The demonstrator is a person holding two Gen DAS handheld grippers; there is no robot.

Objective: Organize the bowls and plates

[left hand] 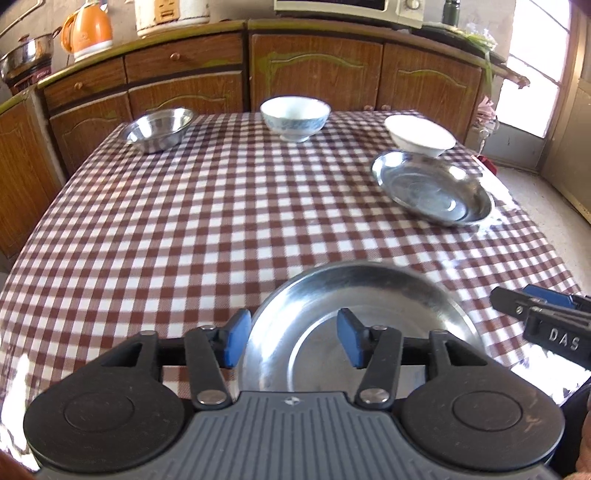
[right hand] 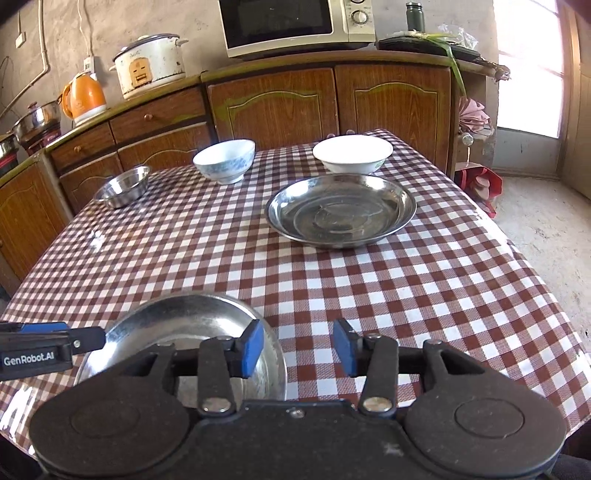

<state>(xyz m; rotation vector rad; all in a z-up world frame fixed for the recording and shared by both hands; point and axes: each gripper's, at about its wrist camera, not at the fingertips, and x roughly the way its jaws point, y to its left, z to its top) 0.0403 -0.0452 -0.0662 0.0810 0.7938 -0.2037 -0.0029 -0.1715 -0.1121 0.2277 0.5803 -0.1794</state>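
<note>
A steel plate (left hand: 369, 295) (right hand: 184, 317) lies on the checked tablecloth (left hand: 221, 221) close in front of me. My left gripper (left hand: 293, 341) stands open over its left rim, and neither blue pad presses on it. My right gripper (right hand: 299, 347) is open over the plate's right rim, also without contact. A second steel plate (left hand: 432, 188) (right hand: 340, 210) rests at the far right, with a white shallow bowl (left hand: 419, 134) (right hand: 352, 155) just behind it. A blue-patterned bowl (left hand: 295, 118) (right hand: 224, 158) and a small steel bowl (left hand: 160, 127) (right hand: 123, 186) stand along the far edge.
Wooden cabinets (right hand: 280, 107) run behind the table, carrying an orange kettle (right hand: 85, 96), a rice cooker (right hand: 147, 66) and a microwave (right hand: 295, 26). The table's right edge drops to a concrete floor (right hand: 543, 229), where a red bag (right hand: 480, 182) stands.
</note>
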